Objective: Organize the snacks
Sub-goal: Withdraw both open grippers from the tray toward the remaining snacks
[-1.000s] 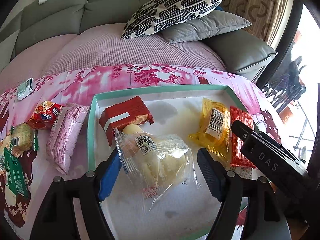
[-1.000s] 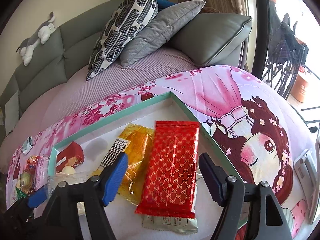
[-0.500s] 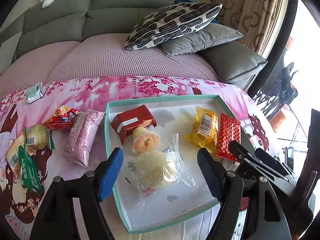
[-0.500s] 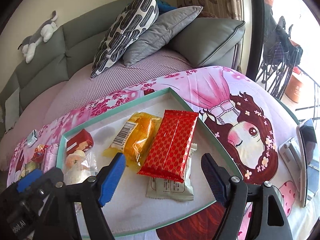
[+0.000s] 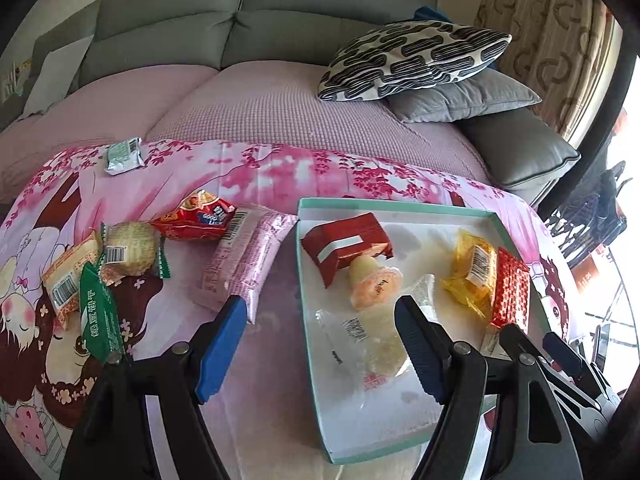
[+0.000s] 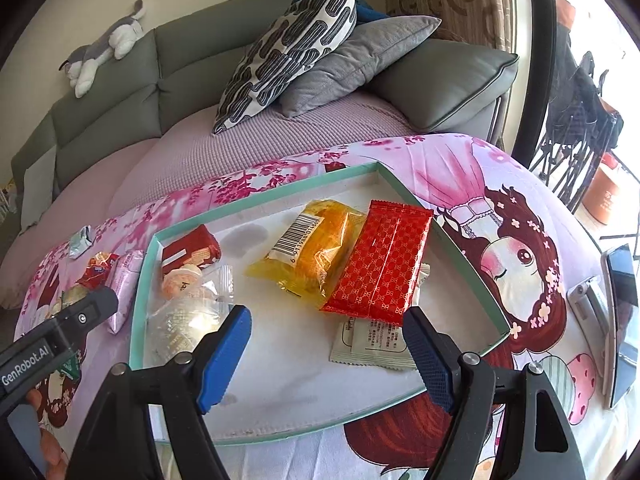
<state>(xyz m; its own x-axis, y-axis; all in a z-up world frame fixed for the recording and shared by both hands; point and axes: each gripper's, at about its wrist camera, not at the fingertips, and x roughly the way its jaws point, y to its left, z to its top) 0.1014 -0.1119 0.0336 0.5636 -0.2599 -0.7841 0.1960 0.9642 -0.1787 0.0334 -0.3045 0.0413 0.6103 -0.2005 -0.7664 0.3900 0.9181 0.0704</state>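
A white tray with a teal rim (image 5: 392,202) (image 6: 256,208) lies on the pink cloth. It holds a red wafer pack (image 5: 346,246), a jelly cup (image 5: 374,284), a clear bag (image 5: 372,340), a yellow pack (image 6: 316,248), a red patterned pack (image 6: 384,260) and a white sachet (image 6: 372,344). Left of the tray lie a pink pack (image 5: 248,264), a red chip bag (image 5: 196,220), a round biscuit pack (image 5: 130,250) and a green pack (image 5: 98,320). My left gripper (image 5: 320,344) hovers open and empty over the tray's left rim. My right gripper (image 6: 326,356) is open and empty above the tray's near side.
A small green sachet (image 5: 124,156) lies at the cloth's far left edge. A phone on a stand (image 6: 620,320) sits right of the tray. Behind is a grey sofa with a patterned pillow (image 6: 288,48) and a plush toy (image 6: 104,48).
Both grippers have drawn back and risen from the tray. The left one has left the clear bag lying in the tray and swung left; the right has backed off the red patterned pack.
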